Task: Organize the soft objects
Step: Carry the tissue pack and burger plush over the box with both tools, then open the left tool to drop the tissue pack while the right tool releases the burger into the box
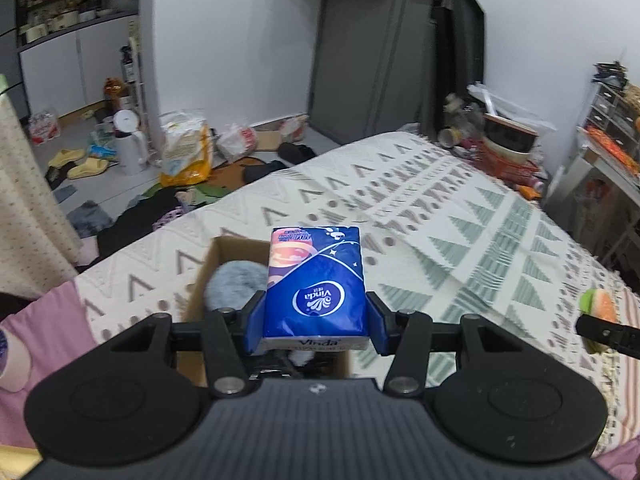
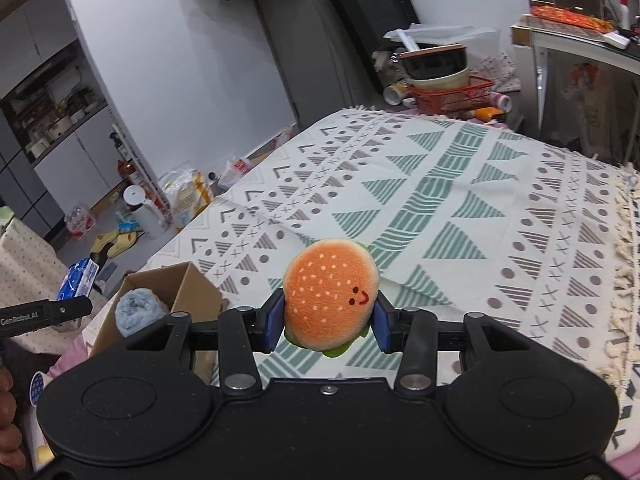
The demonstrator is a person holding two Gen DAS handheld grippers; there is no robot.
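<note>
A blue tissue pack (image 1: 316, 284) shows the brand name "Vinda" in white inside a white oval on its top face, with small Chinese characters beside it that are too small to read. "Vinda" is printed again in blue on the pack's white end strip. In the right wrist view, the side of the left gripper (image 2: 44, 312) reads "GenRobot.AI" in pale letters on black.

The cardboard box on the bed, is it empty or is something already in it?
Not empty. The cardboard box is open-topped, and a fluffy grey-blue soft item sits inside it; the right wrist view shows it plainly.
</note>
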